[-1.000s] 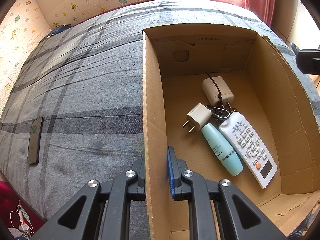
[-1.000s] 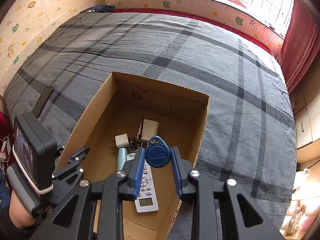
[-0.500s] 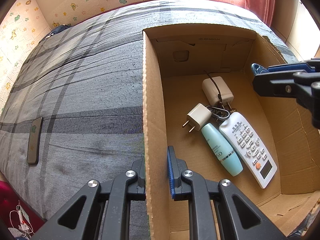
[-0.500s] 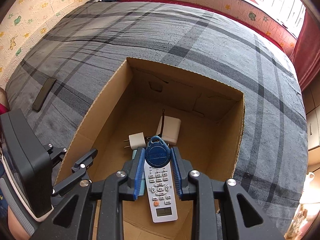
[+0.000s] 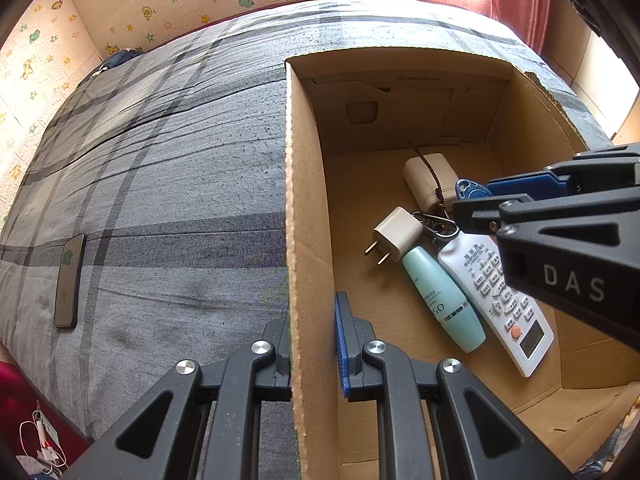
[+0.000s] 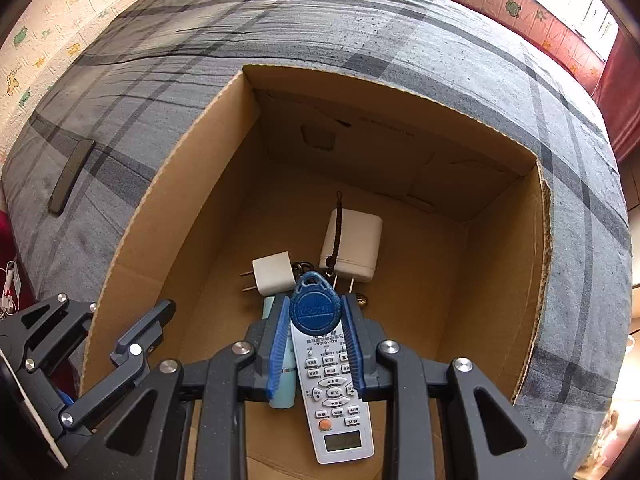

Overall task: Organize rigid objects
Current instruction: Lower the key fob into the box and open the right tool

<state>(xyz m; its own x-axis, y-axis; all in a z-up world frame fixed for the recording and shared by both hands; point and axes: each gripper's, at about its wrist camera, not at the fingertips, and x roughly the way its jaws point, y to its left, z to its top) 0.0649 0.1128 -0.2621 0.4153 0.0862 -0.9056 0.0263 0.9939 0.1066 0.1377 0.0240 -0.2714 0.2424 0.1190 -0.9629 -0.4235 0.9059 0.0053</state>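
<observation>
An open cardboard box (image 5: 308, 240) stands on the bed. On its floor lie a white remote (image 6: 336, 392), a teal bottle (image 5: 440, 296), a small white plug adapter (image 5: 396, 234), a larger white charger (image 6: 352, 244) and a metal key clip (image 5: 438, 226). My left gripper (image 5: 312, 344) is shut on the box's left wall, one finger outside and one inside. My right gripper (image 6: 314, 312) is shut on a blue key fob (image 6: 316, 308), hanging inside the box above the remote's top end. In the left wrist view the fob (image 5: 468, 190) pokes out past the right gripper.
A dark phone (image 5: 69, 280) lies on the grey plaid bedspread (image 5: 180, 160) left of the box, near the bed's edge. White cables (image 5: 40, 440) lie on the floor at lower left. A red curtain (image 6: 624, 80) hangs beyond the bed on the right.
My right gripper has sunk into the box with the blue fob and come into the left wrist view from the right. The left gripper has stayed on the box wall.
</observation>
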